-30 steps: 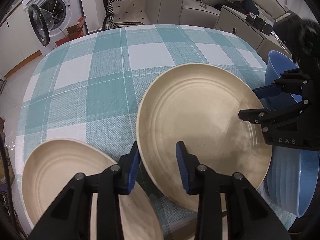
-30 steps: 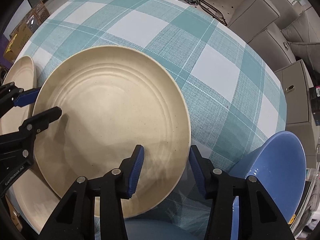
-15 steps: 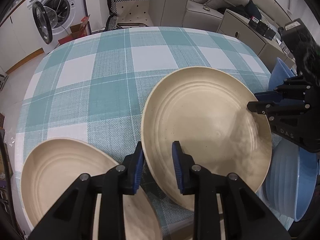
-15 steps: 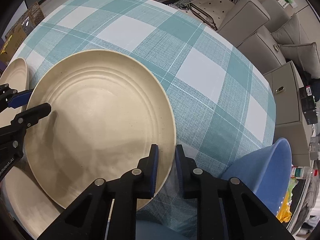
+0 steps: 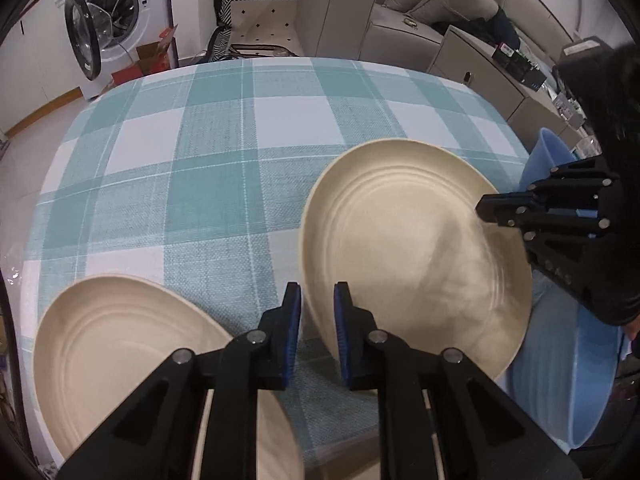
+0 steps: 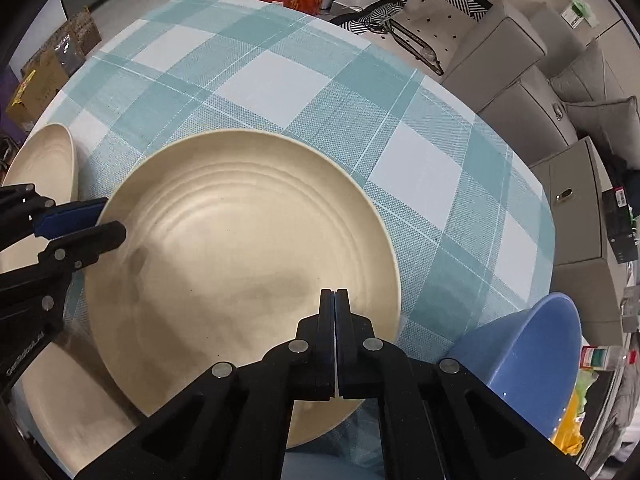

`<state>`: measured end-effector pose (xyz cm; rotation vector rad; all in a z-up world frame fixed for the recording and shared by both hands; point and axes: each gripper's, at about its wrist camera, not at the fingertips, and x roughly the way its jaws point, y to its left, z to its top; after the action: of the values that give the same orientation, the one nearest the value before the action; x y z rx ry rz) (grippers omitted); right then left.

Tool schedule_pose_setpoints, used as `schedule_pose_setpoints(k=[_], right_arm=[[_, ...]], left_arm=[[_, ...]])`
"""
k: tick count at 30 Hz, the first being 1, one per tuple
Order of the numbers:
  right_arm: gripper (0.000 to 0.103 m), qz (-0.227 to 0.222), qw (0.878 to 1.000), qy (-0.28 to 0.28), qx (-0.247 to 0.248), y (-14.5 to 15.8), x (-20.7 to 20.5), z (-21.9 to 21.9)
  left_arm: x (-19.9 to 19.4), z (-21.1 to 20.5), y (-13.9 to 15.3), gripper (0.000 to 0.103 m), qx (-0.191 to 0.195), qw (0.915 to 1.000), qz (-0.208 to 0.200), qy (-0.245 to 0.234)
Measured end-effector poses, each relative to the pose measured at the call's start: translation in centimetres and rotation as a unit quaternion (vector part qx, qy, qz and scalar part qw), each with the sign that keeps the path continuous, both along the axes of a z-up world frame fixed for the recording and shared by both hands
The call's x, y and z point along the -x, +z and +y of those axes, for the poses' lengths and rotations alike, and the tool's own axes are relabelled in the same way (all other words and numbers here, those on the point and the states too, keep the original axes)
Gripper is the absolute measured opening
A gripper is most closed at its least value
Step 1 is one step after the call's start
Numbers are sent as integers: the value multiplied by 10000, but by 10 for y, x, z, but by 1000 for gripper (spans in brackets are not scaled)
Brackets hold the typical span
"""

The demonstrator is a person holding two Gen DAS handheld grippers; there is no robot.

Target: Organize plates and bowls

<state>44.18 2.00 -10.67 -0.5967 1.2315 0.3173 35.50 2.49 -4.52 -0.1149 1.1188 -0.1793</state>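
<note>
A beige ridged plate [image 5: 404, 240] is held tilted above the checked tablecloth; it fills the right wrist view [image 6: 240, 248]. My right gripper [image 6: 335, 296] is shut on its near rim. My left gripper [image 5: 317, 300] has its jaws a little apart, one each side of the plate's opposite rim; it shows at the left in the right wrist view [image 6: 92, 224]. A second beige plate [image 5: 132, 352] lies on the table below the left gripper. A blue bowl [image 6: 524, 352] tilts at the table's right edge. A pale blue bowl [image 5: 568, 368] sits under the held plate's right side.
The round table with a teal and white checked cloth [image 5: 224, 152] extends beyond the plates. A washing machine [image 5: 108, 36], a grey sofa [image 5: 360, 12] and cabinets [image 6: 576, 216] stand around the table. Cardboard boxes [image 6: 48, 68] lie on the floor.
Both grippers have narrowed from wide open onto opposite rims of the plate, the right one shutting fully. The plate has lifted and tilted off the table.
</note>
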Motion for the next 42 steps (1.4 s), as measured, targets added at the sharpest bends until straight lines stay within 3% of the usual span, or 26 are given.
schedule_pose_setpoints(k=[3,5,6,22,26,30,35,42], right_arm=[[10,-49,9999,-129,69,0,-3,-7],[27,27,9997,-240,65,-3,-7,-14],[30,75,9996,-268,93,-5,-8,-16],[49,416,9973,-425,423,-18,-6,-14],[49,442,9980,-448,9,-12,-6,-9],[48,451,9983,-366,1,-15,-5,-7],[37,493,9981,-341,149,-22,-5,-9],[22,161,9991,-309,224,-15,-1,-11]], left_arm=[[2,3,-4,15,40,10000,44,18],[2,1,-4,15,-11,10000,45,8],[1,-1,-4,15,-74,10000,42,-2],[0,-2,-7,16,-193,9998,92,8],[1,4,-10,16,-241,9996,106,94],[2,8,-11,16,-185,9997,121,105],[1,4,-12,16,-214,9997,141,56],[1,4,-9,16,-266,9995,146,114]])
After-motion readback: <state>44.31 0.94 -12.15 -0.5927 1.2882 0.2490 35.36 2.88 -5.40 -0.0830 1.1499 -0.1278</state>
